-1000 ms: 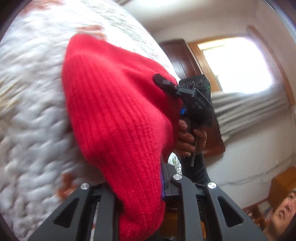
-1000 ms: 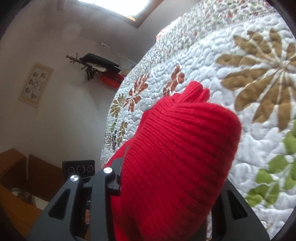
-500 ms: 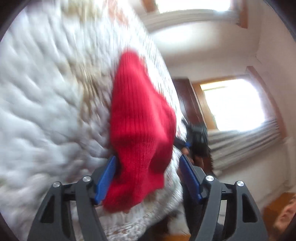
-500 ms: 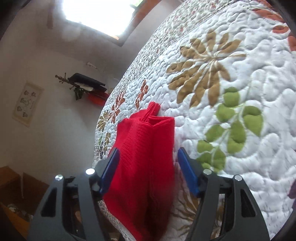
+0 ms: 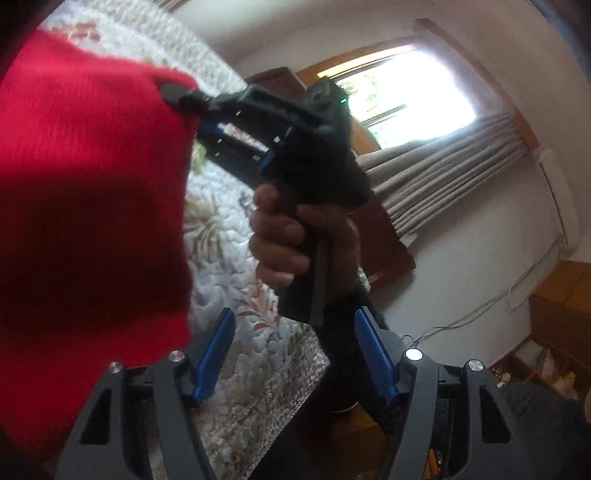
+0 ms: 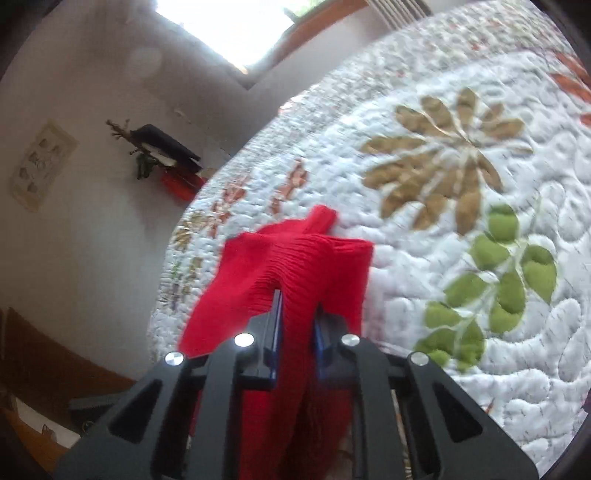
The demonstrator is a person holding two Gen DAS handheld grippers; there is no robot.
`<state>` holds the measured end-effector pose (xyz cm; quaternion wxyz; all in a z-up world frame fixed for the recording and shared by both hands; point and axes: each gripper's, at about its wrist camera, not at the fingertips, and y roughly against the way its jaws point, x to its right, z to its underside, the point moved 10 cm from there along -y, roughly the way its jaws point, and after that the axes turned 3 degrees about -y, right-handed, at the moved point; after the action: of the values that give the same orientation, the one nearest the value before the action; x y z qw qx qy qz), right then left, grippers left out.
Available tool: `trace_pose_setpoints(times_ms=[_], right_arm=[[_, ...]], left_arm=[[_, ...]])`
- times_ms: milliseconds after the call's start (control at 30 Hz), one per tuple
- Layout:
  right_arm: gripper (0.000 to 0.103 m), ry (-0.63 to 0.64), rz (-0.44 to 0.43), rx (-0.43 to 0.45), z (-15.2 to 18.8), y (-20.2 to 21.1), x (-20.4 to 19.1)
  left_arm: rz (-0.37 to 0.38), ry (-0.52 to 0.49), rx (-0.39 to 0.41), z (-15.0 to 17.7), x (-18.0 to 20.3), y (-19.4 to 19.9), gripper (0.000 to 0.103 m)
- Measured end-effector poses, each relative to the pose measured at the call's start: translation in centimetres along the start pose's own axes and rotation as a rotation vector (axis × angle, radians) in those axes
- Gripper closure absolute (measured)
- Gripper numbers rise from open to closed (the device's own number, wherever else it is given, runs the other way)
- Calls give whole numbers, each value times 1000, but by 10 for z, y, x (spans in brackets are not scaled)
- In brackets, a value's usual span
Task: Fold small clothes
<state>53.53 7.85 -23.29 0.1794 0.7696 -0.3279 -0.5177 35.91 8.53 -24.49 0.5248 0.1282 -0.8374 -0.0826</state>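
A red knit garment hangs bunched over the flowered quilt. My right gripper is shut on a fold of it, and the cloth spills out on both sides of the blue pads. In the left wrist view the same garment fills the left side, lifted off the quilt. The right gripper pinches its upper edge there, held by a hand. My left gripper is open with nothing between its fingers, and the garment lies just left of it.
The quilt covers a bed that runs back to a window. A wall shelf and a framed picture are on the left wall. A curtained window, dark wooden wardrobe and wooden furniture stand beyond.
Both grippers let go of the garment and stood open around it on the quilt. Now the right one has shut on it and raised it; the left stays open beside it.
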Motion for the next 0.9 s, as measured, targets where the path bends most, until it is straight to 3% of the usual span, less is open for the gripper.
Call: trace_pose_setpoints(times_ms=[67,100,133,200,300,367,433,500,567,600,633,667,700,733,800,900], right_arm=[[85,-31,4,-21,5,-7,18],[77,-25,-13,-16,7,-3,14],[65,-15,-33,1,6,5,8],[59,13,-68,78,0,30,-8],[59,62,-171,109,3,55,-40],[59,95,-244,45,18,52,-62],[59,93,-288,-49,40,31,-70],[60,96,-261,-136,62,4,-64],[78,88,-210,-162,76,-16,-48],[94,89,-183,-156,77,-17,-41],[98,81,-167,-147,75,-15,-35],[97,73,-163,-133,74,-8,-35],[86,81,-164,-115,75,3,-39],[73,95,-176,-101,78,14,-46],[70,127,-229,-112,94,31,-65],[70,142,-280,-188,131,31,-75]], left_arm=[[-33,42,-17,10,-23,-8,55],[-34,41,-19,13,-22,-9,56],[-33,31,-14,15,-16,-4,55],[-16,-2,18,12,3,8,38],[15,-71,95,-9,31,40,30],[19,-82,160,-30,39,67,22],[15,-34,241,-54,29,90,22],[36,62,290,-66,1,106,22],[25,162,267,-69,-31,102,27],[2,199,230,-67,-49,95,36],[-13,211,206,-64,-57,93,40],[-26,217,191,-64,-59,96,44],[-17,207,174,-65,-51,97,43],[13,180,169,-69,-37,100,34],[39,109,192,-90,-16,111,23],[-1,61,212,-123,-21,120,19]])
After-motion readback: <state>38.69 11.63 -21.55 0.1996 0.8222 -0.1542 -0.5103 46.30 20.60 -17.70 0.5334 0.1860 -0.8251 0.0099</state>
